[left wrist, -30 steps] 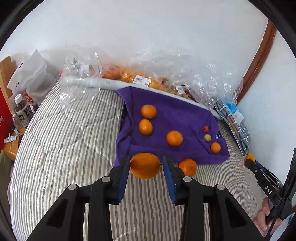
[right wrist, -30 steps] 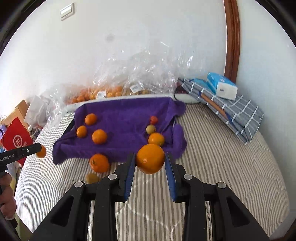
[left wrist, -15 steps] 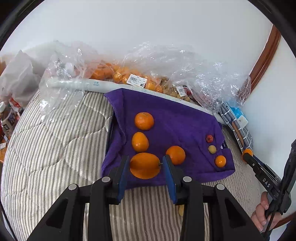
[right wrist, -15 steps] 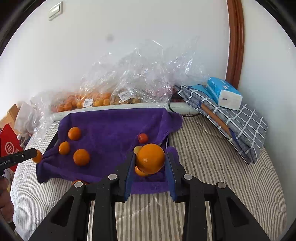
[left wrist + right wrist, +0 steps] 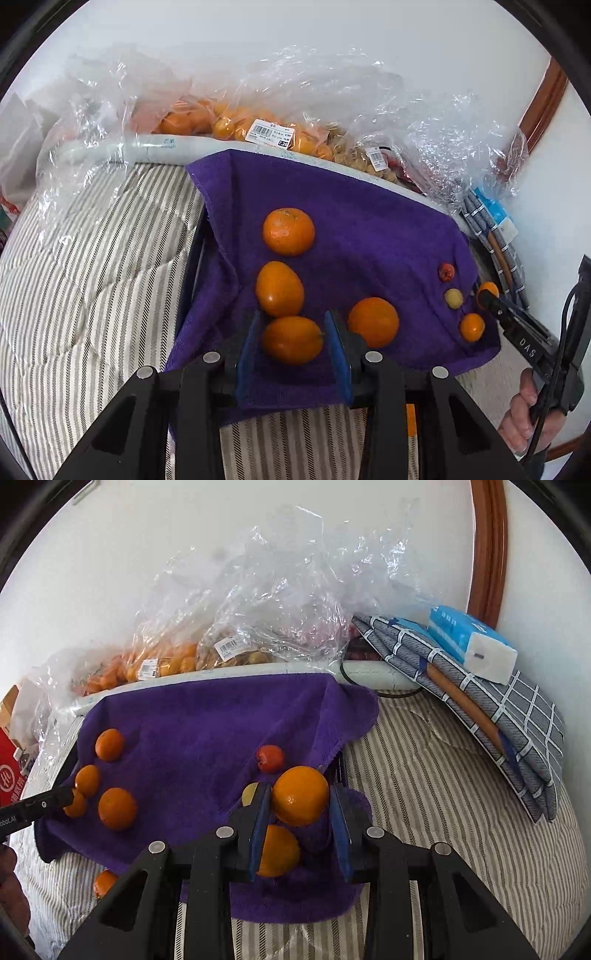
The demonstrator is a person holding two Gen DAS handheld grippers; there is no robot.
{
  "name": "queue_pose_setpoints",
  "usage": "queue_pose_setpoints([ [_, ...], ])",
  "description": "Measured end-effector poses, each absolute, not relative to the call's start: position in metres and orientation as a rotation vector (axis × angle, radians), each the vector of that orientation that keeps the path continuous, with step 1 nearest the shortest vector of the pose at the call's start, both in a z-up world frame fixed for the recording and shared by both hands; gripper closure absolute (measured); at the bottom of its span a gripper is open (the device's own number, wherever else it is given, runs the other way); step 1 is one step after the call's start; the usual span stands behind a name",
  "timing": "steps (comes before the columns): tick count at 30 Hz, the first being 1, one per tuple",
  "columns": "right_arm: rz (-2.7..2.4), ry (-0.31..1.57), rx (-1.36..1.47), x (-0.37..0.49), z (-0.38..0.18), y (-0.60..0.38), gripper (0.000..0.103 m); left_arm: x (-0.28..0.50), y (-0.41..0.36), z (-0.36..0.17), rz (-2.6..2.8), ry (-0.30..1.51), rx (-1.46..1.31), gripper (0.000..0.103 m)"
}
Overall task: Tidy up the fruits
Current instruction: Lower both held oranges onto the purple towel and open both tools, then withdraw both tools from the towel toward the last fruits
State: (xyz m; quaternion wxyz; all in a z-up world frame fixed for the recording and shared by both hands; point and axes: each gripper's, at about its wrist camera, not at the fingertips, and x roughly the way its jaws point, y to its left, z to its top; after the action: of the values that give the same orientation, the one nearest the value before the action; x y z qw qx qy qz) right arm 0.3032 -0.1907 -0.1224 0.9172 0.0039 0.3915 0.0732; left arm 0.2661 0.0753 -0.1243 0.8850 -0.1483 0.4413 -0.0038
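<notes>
Left gripper [image 5: 292,341]: an orange [image 5: 292,340] is clamped low centre, above the purple towel [image 5: 369,229].
Right gripper [image 5: 299,812]: a second orange [image 5: 300,794] is clamped mid-frame.
Risk: released fruit may be rolled off the towel edge or knocked against the resting orange [image 5: 277,851] beneath.

White walls [image 5: 184,554] and wooden trim [image 5: 487,546] behind striped mattress [image 5: 443,775].

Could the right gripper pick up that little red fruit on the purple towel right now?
Probably not yet: the right gripper is already shut on an orange. The small red fruit lies just beyond, uncovered on the purple towel, so after release it looks reachable.
</notes>
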Motion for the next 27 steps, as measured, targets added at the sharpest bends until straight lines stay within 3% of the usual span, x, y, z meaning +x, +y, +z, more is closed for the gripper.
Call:
queue_pose_setpoints([
  [15,0.156,0.848,0.034,0.310,-0.138,-0.192,0.070,0.265,0.075,-0.126,-0.010,0.928,-0.309,0.069],
  [21,0.148,0.813,0.031,0.289,-0.120,-0.192,0.048,0.248,0.074,-0.115,-0.004,0.917,-0.288,0.057],
  [27,0.165,0.753,0.035,0.247,-0.092,-0.189,0.046,0.218,0.076,-0.101,0.008,0.912,-0.312,0.048],
])
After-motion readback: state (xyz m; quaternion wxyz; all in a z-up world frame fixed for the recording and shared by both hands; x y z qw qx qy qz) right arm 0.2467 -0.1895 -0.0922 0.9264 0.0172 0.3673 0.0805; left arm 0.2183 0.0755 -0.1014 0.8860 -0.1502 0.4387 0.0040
